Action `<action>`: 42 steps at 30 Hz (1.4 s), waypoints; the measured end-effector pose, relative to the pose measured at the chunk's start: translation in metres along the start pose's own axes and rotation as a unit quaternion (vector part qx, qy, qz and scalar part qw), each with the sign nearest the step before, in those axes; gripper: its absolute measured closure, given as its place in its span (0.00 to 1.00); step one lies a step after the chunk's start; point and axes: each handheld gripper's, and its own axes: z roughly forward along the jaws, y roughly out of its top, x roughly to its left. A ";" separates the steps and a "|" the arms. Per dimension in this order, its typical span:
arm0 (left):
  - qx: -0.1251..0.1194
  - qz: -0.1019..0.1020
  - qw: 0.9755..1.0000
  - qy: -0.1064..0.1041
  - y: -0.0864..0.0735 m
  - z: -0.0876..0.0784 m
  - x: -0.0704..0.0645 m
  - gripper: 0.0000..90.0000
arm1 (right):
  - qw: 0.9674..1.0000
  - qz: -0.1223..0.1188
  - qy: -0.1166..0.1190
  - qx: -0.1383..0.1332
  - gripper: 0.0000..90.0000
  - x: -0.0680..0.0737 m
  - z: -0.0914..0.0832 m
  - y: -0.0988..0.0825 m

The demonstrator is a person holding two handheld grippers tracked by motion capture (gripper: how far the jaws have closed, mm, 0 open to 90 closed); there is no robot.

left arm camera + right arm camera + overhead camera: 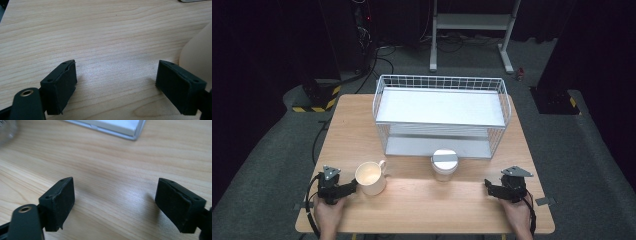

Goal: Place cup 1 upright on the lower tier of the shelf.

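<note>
A: We had the left claw [353, 186] released, jaws spread wide over bare wood, nothing between them. It rested low on the table [422, 205], tips pointing at the mug [371, 178].

B: Touching the mug?

A: Just beside it, as far as we could tell; from the left gripper view the mug [197, 52] sat at the outer jaw's edge, not in the gap. We judged that a line-up for a grab.

B: Right claw [488, 186]?

A: Also released, holding nothing, parked near the table's right edge, well apart from the jar [444, 163]. The jar stood in front of the wire rack [441, 80], likely bound for a shelf.
</note>
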 end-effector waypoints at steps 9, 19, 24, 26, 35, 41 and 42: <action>0.000 0.000 1.000 0.000 0.000 0.000 0.000 0.19 | 0.999 -0.015 0.028 -0.037 0.21 0.021 -0.006 -0.002; 0.000 0.000 1.000 0.002 0.000 0.000 0.000 0.19 | 0.997 -0.038 0.051 -0.043 0.22 0.035 -0.005 -0.001; -0.001 -0.003 1.000 0.001 0.000 0.000 0.000 0.19 | 0.996 -0.048 0.063 -0.046 0.23 0.043 -0.005 0.001; 0.000 -0.002 1.000 0.001 0.000 0.000 0.000 0.20 | 0.995 -0.049 0.070 -0.048 0.22 0.046 -0.005 0.003; 0.000 -0.002 1.000 0.003 0.000 0.000 0.001 0.20 | 0.992 -0.072 0.088 -0.048 0.22 0.061 -0.002 0.008; 0.000 -0.003 1.000 0.003 0.000 0.000 0.001 0.20 | 0.991 -0.078 0.096 -0.045 0.21 0.069 0.001 0.010; 0.000 -0.003 1.000 0.003 0.000 0.000 0.001 0.20 | 0.991 -0.083 0.097 -0.046 0.21 0.070 0.001 0.011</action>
